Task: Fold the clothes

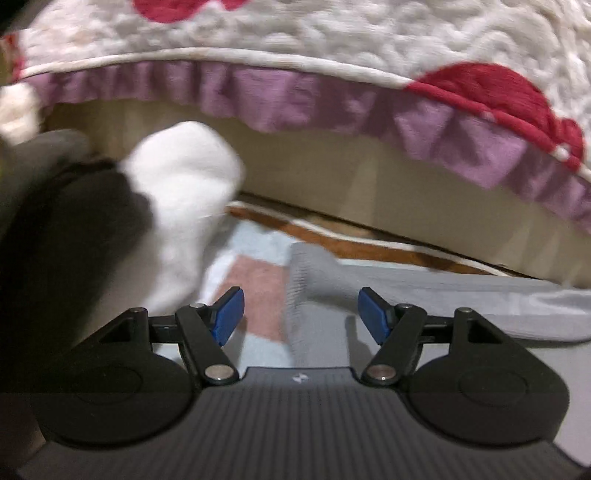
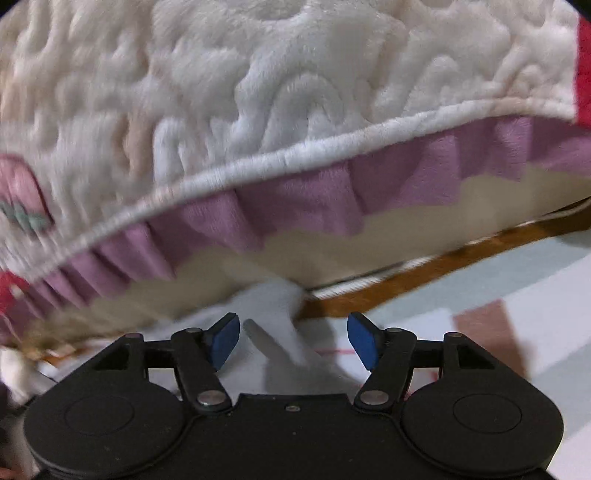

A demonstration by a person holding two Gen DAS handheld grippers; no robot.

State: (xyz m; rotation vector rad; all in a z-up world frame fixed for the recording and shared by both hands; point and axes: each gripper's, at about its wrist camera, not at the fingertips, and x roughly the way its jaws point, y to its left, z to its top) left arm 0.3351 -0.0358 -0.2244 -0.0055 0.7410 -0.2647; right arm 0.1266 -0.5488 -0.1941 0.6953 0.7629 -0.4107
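Note:
A light grey garment (image 1: 424, 295) lies flat on a patchwork rug (image 1: 255, 280), stretching off to the right. My left gripper (image 1: 300, 308) hovers open over its near left corner. The ribbed edge shows between the blue pads (image 1: 229, 317), which do not touch it. In the right wrist view a pale grey fold of cloth (image 2: 273, 306) rises between the blue pads of my right gripper (image 2: 293, 330). That gripper is open too, with gaps on both sides of the cloth. The picture is blurred.
A bed with a white quilted cover (image 1: 332, 33), red patches and a purple frill (image 1: 258, 92) overhangs just beyond both grippers. A person's white-socked foot (image 1: 181, 192) and dark trouser leg (image 1: 66, 229) stand at the left. The rug (image 2: 517, 295) extends right.

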